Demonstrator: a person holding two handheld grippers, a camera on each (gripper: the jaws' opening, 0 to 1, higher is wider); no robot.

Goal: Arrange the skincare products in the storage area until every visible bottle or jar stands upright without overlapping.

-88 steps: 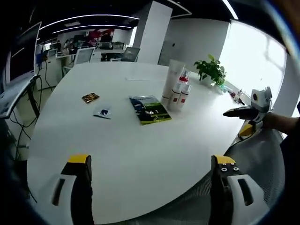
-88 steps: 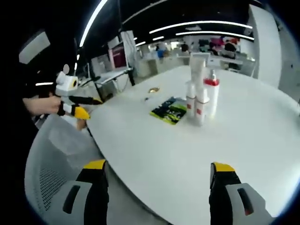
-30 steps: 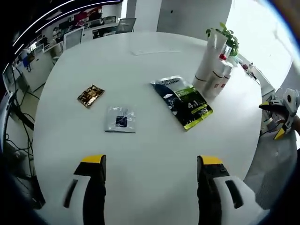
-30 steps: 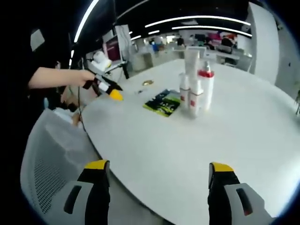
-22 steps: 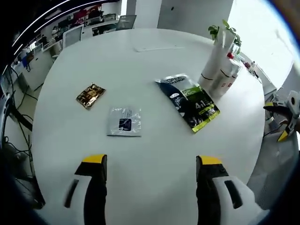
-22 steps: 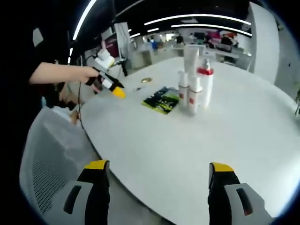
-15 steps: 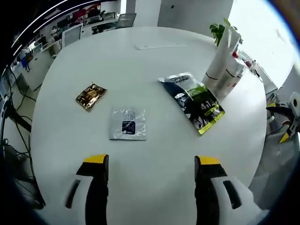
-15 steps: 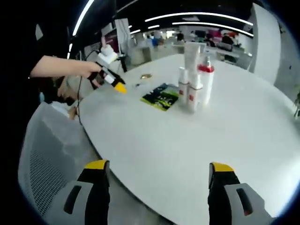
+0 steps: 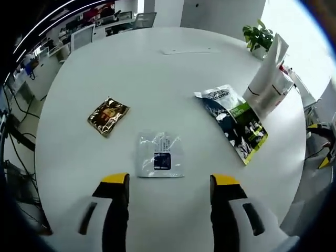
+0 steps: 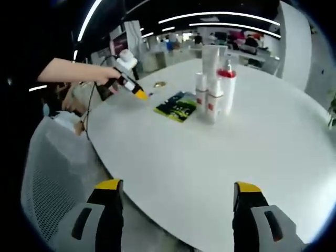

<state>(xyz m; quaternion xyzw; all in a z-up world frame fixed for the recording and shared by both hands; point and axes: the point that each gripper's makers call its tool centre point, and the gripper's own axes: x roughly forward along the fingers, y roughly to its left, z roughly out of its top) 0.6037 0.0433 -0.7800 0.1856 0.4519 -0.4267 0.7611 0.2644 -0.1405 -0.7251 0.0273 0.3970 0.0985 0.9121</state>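
White table [image 9: 173,68] is carrying clustered bottles [image 10: 214,92] at upper centre; both open-jawed grippers [image 9: 168,181] [image 10: 176,191] are risking toppling them.

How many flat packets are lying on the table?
3. A gold packet lies toward the left, a clear packet sits just ahead of the left gripper, and a green packet lies beside the bottles. The bottles could hide more.

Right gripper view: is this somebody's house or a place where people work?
Most likely an open-plan office. A large round white table fills the foreground, rows of desks stand behind it, and long strip lights run along the dark ceiling.
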